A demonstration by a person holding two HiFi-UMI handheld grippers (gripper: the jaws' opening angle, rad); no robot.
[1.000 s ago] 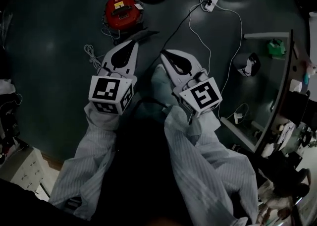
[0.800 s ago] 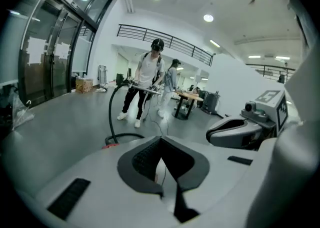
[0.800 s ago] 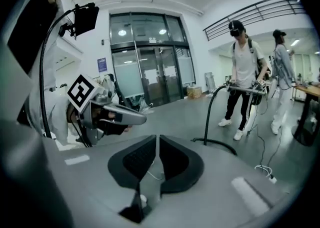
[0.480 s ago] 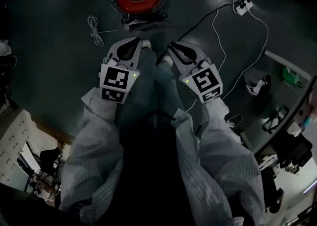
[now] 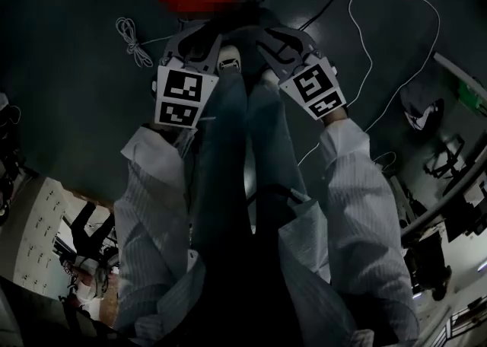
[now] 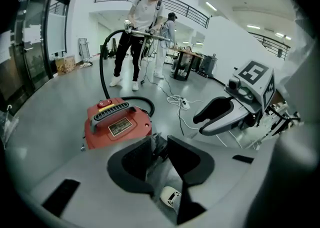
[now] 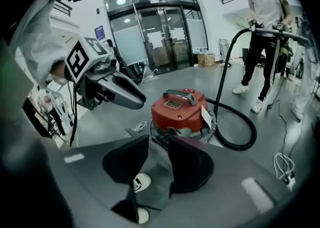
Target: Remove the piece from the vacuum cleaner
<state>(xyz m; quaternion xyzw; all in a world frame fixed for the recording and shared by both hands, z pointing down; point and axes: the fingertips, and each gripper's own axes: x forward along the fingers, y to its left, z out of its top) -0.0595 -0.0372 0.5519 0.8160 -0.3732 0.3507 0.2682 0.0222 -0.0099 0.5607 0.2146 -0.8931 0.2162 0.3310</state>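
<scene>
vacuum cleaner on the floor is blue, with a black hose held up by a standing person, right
No: the vacuum cleaner is red, not blue, as the right gripper view shows. It sits on the floor, its black hose held up by a standing person.

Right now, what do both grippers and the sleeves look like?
Left gripper and right gripper match: pale grey tapered shells, black pads inside. Each carries a white cube with black square markers. Sleeves are light, finely striped fabric with wide cuffs. Both sets of jaws have just been opening, nothing between them.
</scene>
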